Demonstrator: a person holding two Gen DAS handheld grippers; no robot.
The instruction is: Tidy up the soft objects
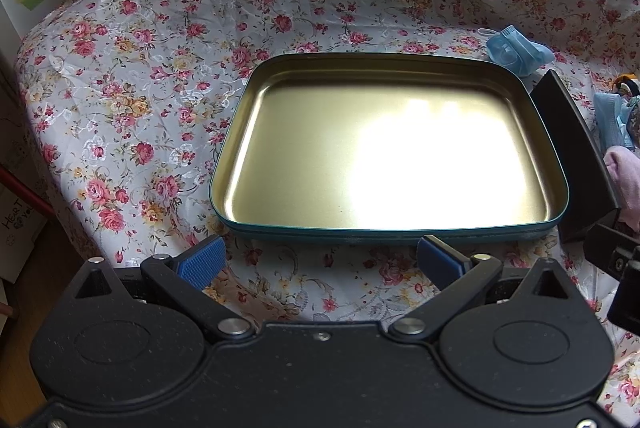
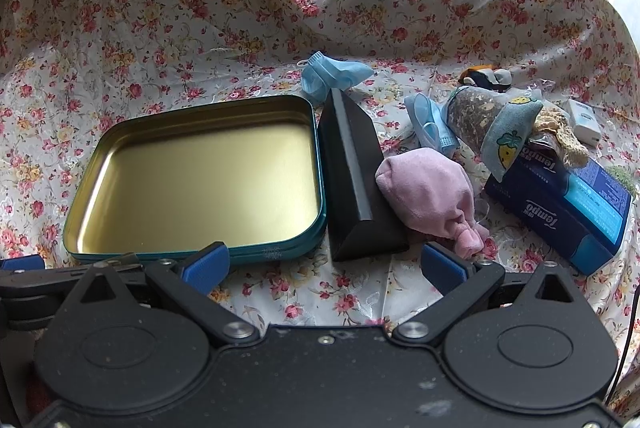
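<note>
1. The left gripper (image 1: 320, 262) is spread wide and holds nothing; the shallow gold-lined tin (image 1: 240, 163) lies just ahead of it.
2. The right gripper (image 2: 325, 268) is also wide and empty.
3. Straight ahead of the right gripper stands a black wedge-shaped block (image 2: 352, 175), with the pink knotted cloth (image 2: 428, 191) touching the block's right side.
4. Farther ahead lie blue face masks (image 2: 332, 73) and a Tempo tissue pack (image 2: 560, 203).

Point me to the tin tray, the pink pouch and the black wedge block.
tin tray (image 2: 120, 131): right wrist view, on its far rim.
pink pouch (image 2: 424, 187): right wrist view, middle of its plush body.
black wedge block (image 2: 352, 163): right wrist view, on its top ridge.
</note>
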